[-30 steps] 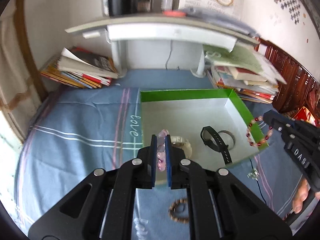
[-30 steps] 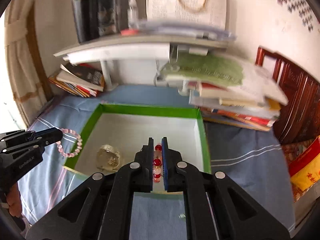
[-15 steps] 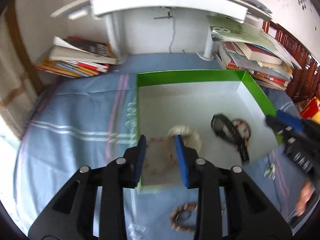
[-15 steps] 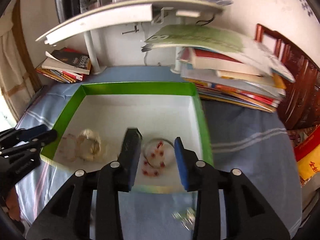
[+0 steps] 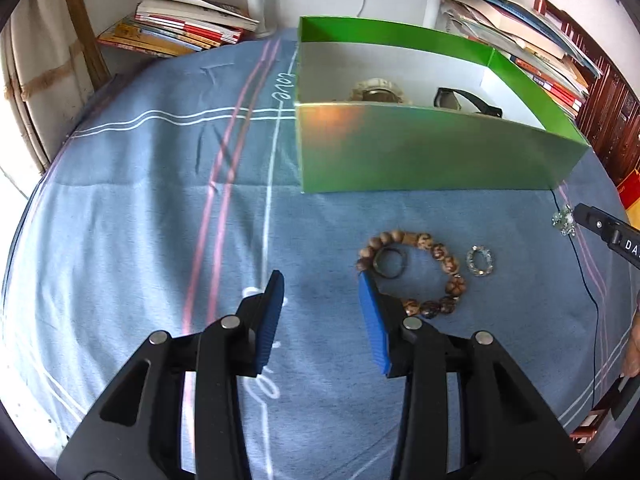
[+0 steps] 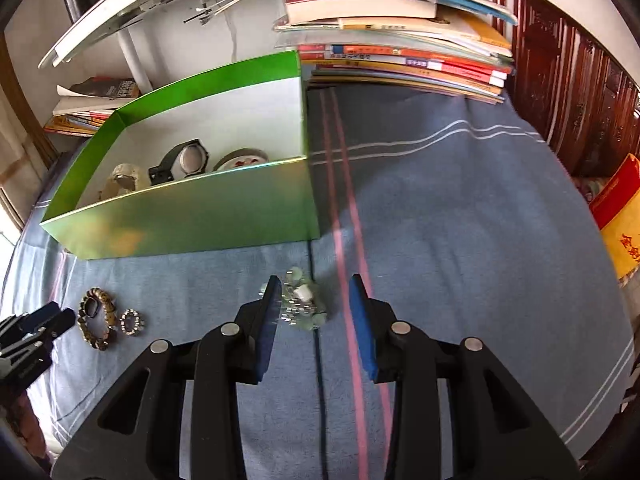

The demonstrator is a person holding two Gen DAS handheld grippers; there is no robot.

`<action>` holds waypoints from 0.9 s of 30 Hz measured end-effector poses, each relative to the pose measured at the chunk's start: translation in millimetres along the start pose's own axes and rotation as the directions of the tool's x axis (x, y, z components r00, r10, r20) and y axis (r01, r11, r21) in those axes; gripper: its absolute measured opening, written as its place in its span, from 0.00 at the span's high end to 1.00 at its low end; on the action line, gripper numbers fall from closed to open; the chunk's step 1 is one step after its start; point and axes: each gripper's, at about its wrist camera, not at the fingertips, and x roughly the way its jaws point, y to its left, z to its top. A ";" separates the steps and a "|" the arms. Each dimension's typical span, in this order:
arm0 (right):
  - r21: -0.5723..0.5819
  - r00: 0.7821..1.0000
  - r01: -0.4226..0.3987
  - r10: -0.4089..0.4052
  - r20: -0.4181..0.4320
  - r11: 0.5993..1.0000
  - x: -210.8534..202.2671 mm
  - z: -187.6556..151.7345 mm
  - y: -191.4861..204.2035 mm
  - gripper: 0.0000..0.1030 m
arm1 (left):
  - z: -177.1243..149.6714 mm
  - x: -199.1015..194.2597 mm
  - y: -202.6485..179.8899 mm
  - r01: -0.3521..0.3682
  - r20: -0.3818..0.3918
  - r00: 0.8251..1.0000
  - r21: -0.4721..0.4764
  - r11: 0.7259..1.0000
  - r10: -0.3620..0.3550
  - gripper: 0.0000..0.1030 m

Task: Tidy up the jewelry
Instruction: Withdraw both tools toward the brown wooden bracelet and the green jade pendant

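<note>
A green box [image 5: 432,156] with a white inside stands on the blue cloth; it also shows in the right wrist view [image 6: 192,216]. It holds a black watch [image 6: 182,162], a pale watch [image 6: 122,178] and a bracelet [image 6: 240,159]. My left gripper [image 5: 320,316] is open and empty, low over the cloth, just left of a brown bead bracelet [image 5: 444,272] with a dark ring [image 5: 390,263] inside it and a small silver ring [image 5: 480,261] beside it. My right gripper [image 6: 314,320] is open with a silvery-green jewelry cluster [image 6: 300,300] between its fingers.
Stacks of books [image 6: 400,60] lie behind the box on the right, more books [image 5: 176,28] at the back left. A white shelf stand [image 6: 132,56] rises behind the box. A dark wooden headboard [image 6: 580,92] borders the right side. A thin black cord [image 6: 318,380] runs from the cluster.
Both grippers opened and dropped their bracelets into the box, then pulled back and dropped low over the cloth in front of it. The right one now straddles the silvery cluster.
</note>
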 end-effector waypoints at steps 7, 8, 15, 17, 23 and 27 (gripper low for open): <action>-0.058 1.000 0.002 -0.003 -0.020 0.998 9.5 3.2 25.2 0.66 | -5.3 -3.6 -10.8 0.002 0.034 0.999 0.019 1.000 -0.003 0.62; -0.063 1.000 0.010 -0.011 -0.021 0.998 11.6 4.5 26.8 0.66 | -5.5 -3.3 -10.2 0.006 0.034 0.999 0.017 1.000 -0.007 0.62; -0.094 0.999 0.037 -0.039 -0.020 0.995 14.7 2.5 37.3 0.66 | -11.1 -6.3 -4.4 0.026 0.032 0.999 0.011 1.000 -0.027 0.62; -0.096 0.999 0.043 -0.045 -0.020 0.994 14.7 2.1 37.6 0.66 | -12.0 -9.3 -4.8 0.034 0.041 0.999 0.013 0.999 -0.035 0.61; -0.078 0.999 0.046 -0.048 -0.018 0.996 13.1 -0.2 34.8 0.66 | -13.9 -12.5 -10.4 0.049 0.049 0.997 0.032 0.998 -0.051 0.58; -0.069 0.997 0.067 -0.069 -0.019 0.995 16.2 -1.1 30.3 0.66 | -14.3 -11.4 -13.0 0.051 0.047 0.998 0.035 0.998 -0.053 0.57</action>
